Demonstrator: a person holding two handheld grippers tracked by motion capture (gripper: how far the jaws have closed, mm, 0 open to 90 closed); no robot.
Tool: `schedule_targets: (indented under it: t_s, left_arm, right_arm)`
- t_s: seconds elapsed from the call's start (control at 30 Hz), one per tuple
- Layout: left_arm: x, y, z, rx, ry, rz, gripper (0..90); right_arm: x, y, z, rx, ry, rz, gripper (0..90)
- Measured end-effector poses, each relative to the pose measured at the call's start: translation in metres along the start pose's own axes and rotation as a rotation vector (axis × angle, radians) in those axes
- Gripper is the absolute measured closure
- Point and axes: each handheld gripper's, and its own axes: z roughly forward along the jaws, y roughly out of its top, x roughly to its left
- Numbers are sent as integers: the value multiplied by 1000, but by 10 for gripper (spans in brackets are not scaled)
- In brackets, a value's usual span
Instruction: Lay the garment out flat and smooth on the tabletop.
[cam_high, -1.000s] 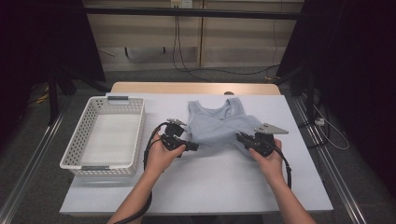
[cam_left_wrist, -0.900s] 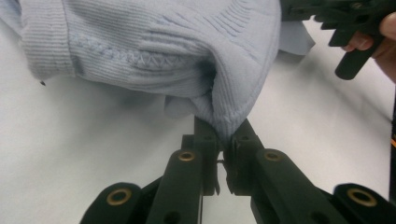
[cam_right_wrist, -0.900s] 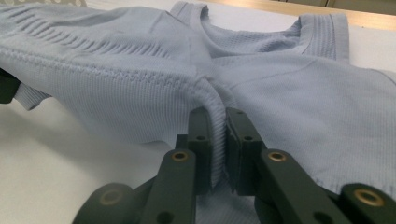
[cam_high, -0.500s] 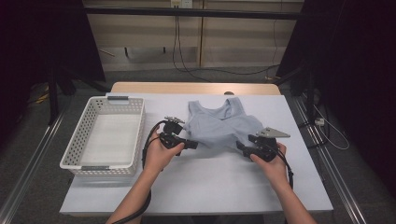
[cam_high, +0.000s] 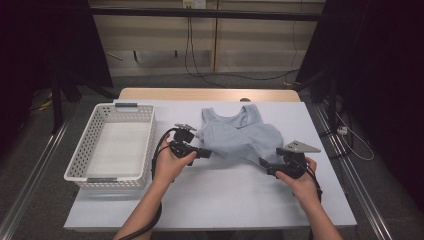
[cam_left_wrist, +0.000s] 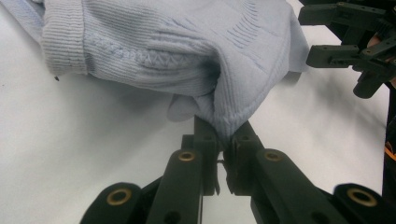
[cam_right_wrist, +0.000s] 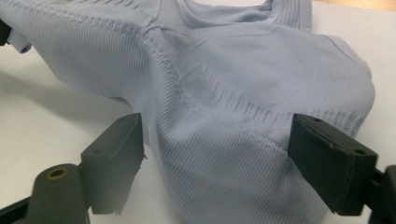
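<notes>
Pale-blue knit top: left tongs pinch its hem; right tongs, just opening wide, straddle its other corner.

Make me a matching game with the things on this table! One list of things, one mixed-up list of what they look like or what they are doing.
Things:
1. basket
2. top
3. left gripper
4. right gripper

States:
A. jaws wide apart, cloth lying between them, not pinched
B. white, with nothing in it
C. pale blue, ribbed knit
D. jaws pinched shut on a fold of cloth

Pairs: 1-B, 2-C, 3-D, 4-A. The right gripper's jaws have just been opening, with the top between them.
</notes>
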Motion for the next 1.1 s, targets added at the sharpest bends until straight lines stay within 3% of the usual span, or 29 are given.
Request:
schedule_targets:
  t_s: [0.13, 0.5, 0.7, 0.87, 1.0, 1.1]
  left_arm:
    - [1, 2, -1, -4, -6, -7, 849]
    - [4, 8, 1, -8, -7, -16, 849]
    - [5, 12, 0, -14, -13, -22, 850]
    - [6, 13, 1, -18, -19, -25, 850]
    - [6, 13, 0, -18, -20, -28, 850]
    - [6, 13, 0, -18, -20, -30, 850]
  right_arm:
    - [-1, -1, -4, 2, -17, 5, 174]
    - [-23, -14, -19, 19, -98, 59, 169]
    - [-24, -23, -22, 58, -97, 58, 182]
    - [-21, -30, -19, 129, -87, 17, 263]
    - [-23, -33, -19, 148, -100, 25, 407]
    - [-25, -32, -19, 150, -111, 19, 565]
